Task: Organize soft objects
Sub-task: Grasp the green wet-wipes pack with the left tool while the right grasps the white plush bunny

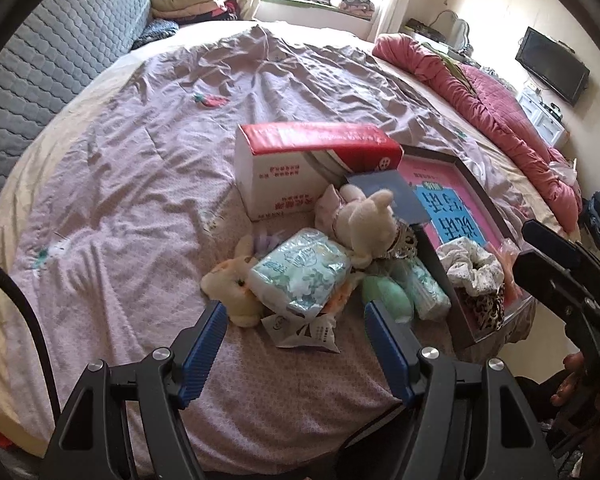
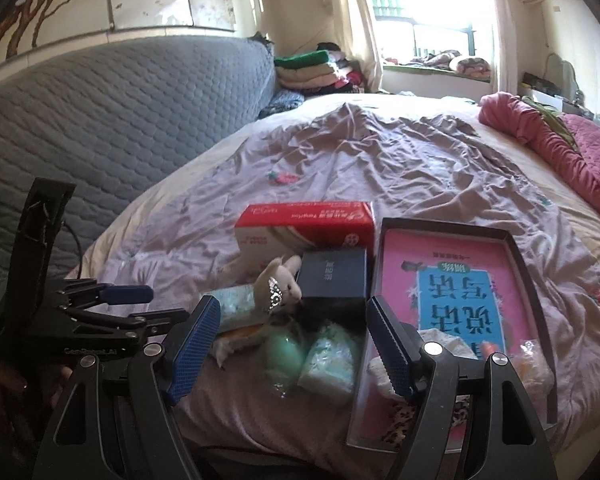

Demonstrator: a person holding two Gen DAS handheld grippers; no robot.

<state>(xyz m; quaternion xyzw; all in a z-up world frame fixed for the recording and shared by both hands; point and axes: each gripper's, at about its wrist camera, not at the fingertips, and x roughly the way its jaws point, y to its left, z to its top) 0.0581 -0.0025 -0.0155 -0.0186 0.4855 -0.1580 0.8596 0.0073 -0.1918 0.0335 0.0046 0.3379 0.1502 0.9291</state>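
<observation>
Both grippers, left gripper (image 1: 294,346) and right gripper (image 2: 294,344), hover with ribbed blue fingers (image 1: 204,350) spread wide, empty. At frame centre on the wrinkled lilac bedspread (image 1: 140,184): a fuzzy cream plush rabbit (image 1: 364,220), crinkly tissue pack (image 1: 300,276), and rigid red-white carton (image 1: 300,160).

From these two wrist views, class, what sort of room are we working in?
Most likely a home bedroom: a wide bed under a wrinkled lilac sheet, a grey quilted headboard, and folded blankets stacked in the corner.
</observation>
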